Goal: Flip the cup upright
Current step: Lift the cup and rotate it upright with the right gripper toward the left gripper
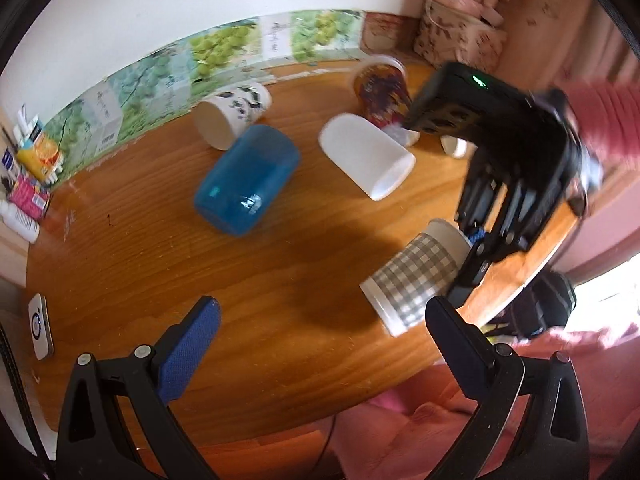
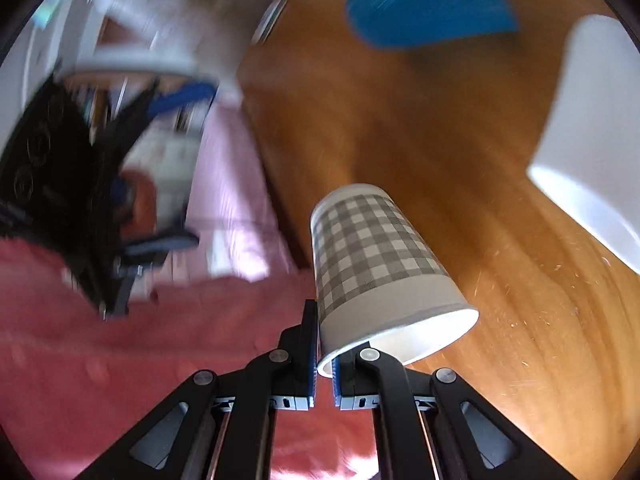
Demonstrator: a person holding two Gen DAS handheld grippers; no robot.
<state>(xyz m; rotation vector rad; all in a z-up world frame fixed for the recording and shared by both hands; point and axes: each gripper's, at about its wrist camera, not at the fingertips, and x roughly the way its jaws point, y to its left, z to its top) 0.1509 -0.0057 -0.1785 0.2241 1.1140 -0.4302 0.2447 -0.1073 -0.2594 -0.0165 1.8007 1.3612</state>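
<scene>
Left wrist view, table: round wooden table (image 1: pixel 280 280), fills most of frame, scratched grain.
Room: white wall with a grape-print strip (image 1: pixel 224 44) behind the table; pink fabric below the table edge; boxes (image 1: pixel 452 28) at the back right.
Blue cup (image 1: pixel 246 180): on its side, mid table.
White cup (image 1: pixel 366 156): on its side, near the blue cup.
Checked cup (image 1: pixel 416 278): the task cup, tilted at the right table edge, rim toward the right gripper (image 1: pixel 478 246), base end toward the camera.
Patterned cups: one white with dark marks (image 1: pixel 232 114), one dark-printed (image 1: pixel 382 94), both tipped over at the back.
Left gripper (image 1: pixel 320 332): fingers wide apart, holding nothing, above the table's near edge.
Small stuff: white device (image 1: pixel 40 330) at the left edge; cartons (image 1: pixel 36 160) far left.
Right wrist view only: right gripper (image 2: pixel 325 364) pinches the checked cup (image 2: pixel 372 256) rim wall, one finger inside, one outside; cup mouth (image 2: pixel 416 336) faces the camera; background blurred.
</scene>
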